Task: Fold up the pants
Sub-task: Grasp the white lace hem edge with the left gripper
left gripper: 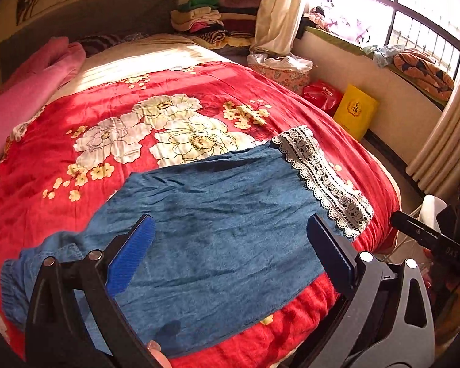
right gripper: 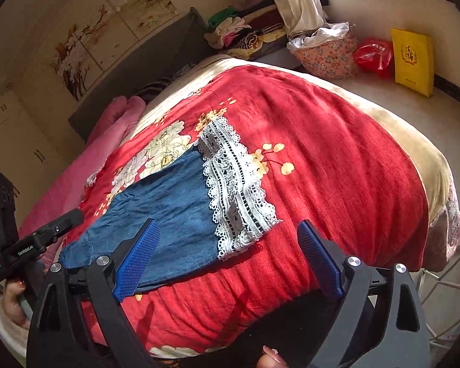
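Left gripper (left gripper: 230,242) & right gripper (right gripper: 227,254): jaws wide apart, nothing held, above pants (left gripper: 217,214) laid on bed (left gripper: 260,92). Floral basket (right gripper: 328,58) is filled w/ white cloth.

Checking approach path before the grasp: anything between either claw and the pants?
Nothing visible. The blue pants lie flat on the red floral blanket with nothing on top. Left claw and right claw are both open above them, with only air between the fingers and the fabric.
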`<state>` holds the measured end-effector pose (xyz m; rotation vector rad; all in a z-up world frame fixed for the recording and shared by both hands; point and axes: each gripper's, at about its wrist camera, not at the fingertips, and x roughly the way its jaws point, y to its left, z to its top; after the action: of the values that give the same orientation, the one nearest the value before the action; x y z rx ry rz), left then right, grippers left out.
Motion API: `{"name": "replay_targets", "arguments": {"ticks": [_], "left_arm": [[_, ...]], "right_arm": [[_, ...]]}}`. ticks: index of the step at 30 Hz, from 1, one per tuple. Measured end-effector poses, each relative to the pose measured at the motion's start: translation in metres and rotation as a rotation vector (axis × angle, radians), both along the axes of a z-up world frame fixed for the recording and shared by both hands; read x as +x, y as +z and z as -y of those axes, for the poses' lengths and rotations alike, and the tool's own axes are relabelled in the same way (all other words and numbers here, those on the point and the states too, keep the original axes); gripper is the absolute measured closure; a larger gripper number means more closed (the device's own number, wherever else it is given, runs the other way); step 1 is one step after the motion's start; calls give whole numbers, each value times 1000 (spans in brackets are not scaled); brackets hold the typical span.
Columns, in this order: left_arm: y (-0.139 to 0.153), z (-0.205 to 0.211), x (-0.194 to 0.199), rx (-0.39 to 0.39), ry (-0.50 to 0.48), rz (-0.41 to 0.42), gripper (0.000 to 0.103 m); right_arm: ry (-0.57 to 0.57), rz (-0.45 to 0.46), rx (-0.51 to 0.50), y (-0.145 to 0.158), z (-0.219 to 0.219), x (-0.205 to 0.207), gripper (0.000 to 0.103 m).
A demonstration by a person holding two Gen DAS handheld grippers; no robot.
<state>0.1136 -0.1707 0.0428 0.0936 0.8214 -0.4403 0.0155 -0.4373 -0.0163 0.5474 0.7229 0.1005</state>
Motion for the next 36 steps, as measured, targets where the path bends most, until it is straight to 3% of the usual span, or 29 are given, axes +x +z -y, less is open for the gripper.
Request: {"name": "replay_targets", "arguments": {"ticks": [17, 21, 25, 29, 31, 33, 36], "left_arm": [[-40, 86, 110, 138, -213, -93, 10], [-50, 102, 133, 140, -270, -125, 10], [-59, 119, 150, 129, -329, -168, 10], [-71, 132, 162, 99, -381, -220, 10], [-79, 136, 168, 81, -393, -264, 10], [-87, 138, 173, 52, -390, -296, 18], [-91, 140, 169, 27, -404, -291, 44]], "right_arm": [[-36, -110, 153, -47, 3, 28, 12], [-31, -99, 142, -48, 1, 31, 13], [-23, -95, 141, -49, -3, 35, 27], [-16, -92, 164, -52, -6, 40, 32], [-21, -86, 174, -52, -4, 41, 44], [-20, -87, 189, -54, -2, 44, 53], [-8, -85, 210, -55, -3, 47, 73]]}}
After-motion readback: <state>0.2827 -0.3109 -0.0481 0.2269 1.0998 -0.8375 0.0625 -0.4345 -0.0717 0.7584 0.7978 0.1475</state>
